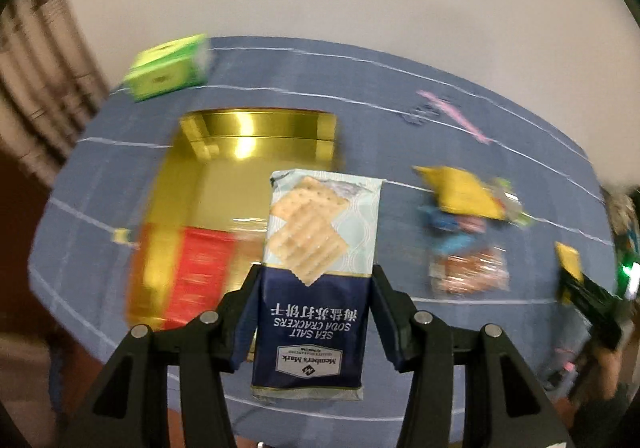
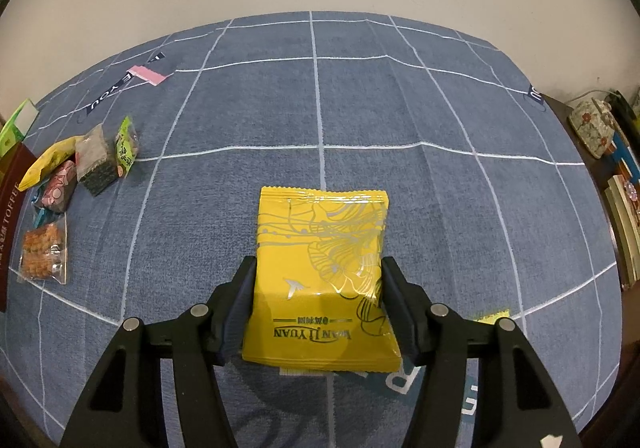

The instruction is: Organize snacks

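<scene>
From the left wrist view, the left gripper is clamping a soda cracker packet by its two long edges, the jaws partly closed on its dark blue lower half. The packet's long axis is running straight out along the fingers, its far end hanging above the near wall of a gold tin that is lying ahead and slightly to the gripper's left, with a red box already sitting inside. Judging by that, the left hand is the nearer one to the tin. A loose pile of snacks is lying off to the right, and a green carton beyond the tin.

From the right wrist view, the right gripper is holding a yellow pouch between its pads, the pouch's length pointing forward over the cloth. The snack pile is sitting well off to its left.

Everything is resting on a blue gridded tablecloth against a pale wall, with books and crockery crowding a side surface at the right.
</scene>
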Motion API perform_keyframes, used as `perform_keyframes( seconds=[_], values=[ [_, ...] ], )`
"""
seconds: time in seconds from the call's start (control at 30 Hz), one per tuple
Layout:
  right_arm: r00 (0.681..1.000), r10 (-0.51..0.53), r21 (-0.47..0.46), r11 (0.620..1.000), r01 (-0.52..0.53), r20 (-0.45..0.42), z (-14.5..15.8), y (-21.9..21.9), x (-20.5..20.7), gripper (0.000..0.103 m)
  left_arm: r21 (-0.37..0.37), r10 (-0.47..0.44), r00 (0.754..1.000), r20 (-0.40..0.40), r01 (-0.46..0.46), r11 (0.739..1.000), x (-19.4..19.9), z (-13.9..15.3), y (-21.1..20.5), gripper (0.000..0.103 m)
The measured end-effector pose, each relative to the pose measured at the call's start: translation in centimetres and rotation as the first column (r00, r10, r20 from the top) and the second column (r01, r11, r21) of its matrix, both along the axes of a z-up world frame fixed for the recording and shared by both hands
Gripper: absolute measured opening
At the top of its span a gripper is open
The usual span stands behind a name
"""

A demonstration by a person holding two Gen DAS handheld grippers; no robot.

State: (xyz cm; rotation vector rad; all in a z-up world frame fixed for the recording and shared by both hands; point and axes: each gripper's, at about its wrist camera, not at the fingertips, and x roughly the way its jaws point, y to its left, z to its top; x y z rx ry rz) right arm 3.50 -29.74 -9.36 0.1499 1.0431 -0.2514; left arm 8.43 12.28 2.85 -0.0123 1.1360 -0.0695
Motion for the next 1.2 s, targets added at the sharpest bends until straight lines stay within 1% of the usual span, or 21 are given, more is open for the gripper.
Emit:
perform_keyframes(
  seconds=[0.07,0.2,0.3,0.37,0.47,0.57,0.77,1.0,1.2],
  values=[
    [1.000,-0.002,0.001,1.000,0.002,-0.001,0.0,0.0,0.1,0.056,0.037,0.042,0.999,-0.004,-0.042,0.998,0.7,-0.4,2.4,0.052],
    [1.000,-0.007,0.002,1.000,0.007,-0.003,0.0,0.1,0.1,0.056,0.096,0.076,0.997,-0.022,-0.074,0.993,1.6,-1.5,5.6,0.052],
    [1.000,-0.013,0.002,1.000,0.013,-0.004,0.0,0.1,0.1,0.056,0.122,0.094,0.995,-0.037,-0.089,0.989,2.2,-2.5,7.1,0.052],
    [1.000,-0.016,0.001,1.000,0.016,-0.005,0.0,0.1,0.1,0.056,0.120,0.090,0.995,-0.046,-0.083,0.989,2.3,-3.0,7.8,0.052],
    [1.000,-0.020,0.000,1.000,0.020,-0.008,0.0,0.1,0.1,0.056,0.111,0.062,0.996,-0.068,-0.054,0.992,2.9,-3.8,8.0,0.052],
    [1.000,-0.028,0.002,1.000,0.028,-0.008,0.1,0.2,0.1,0.056,0.129,0.051,0.996,-0.076,-0.041,0.991,3.3,-4.6,7.9,0.052],
    [0.999,-0.037,0.004,0.999,0.037,-0.013,0.0,0.1,0.1,0.056,0.141,0.057,0.993,-0.099,-0.043,0.989,3.3,-6.0,8.0,0.052],
    [0.999,-0.052,0.004,0.999,0.052,-0.014,0.1,0.2,0.0,0.056,0.129,0.076,0.989,-0.128,-0.059,0.990,3.4,-7.2,8.5,0.052],
    [0.998,-0.065,0.002,0.998,0.065,-0.017,0.2,0.4,0.1,0.056,0.136,0.074,0.990,-0.120,-0.057,0.989,3.2,-7.5,8.3,0.052]
  ],
)
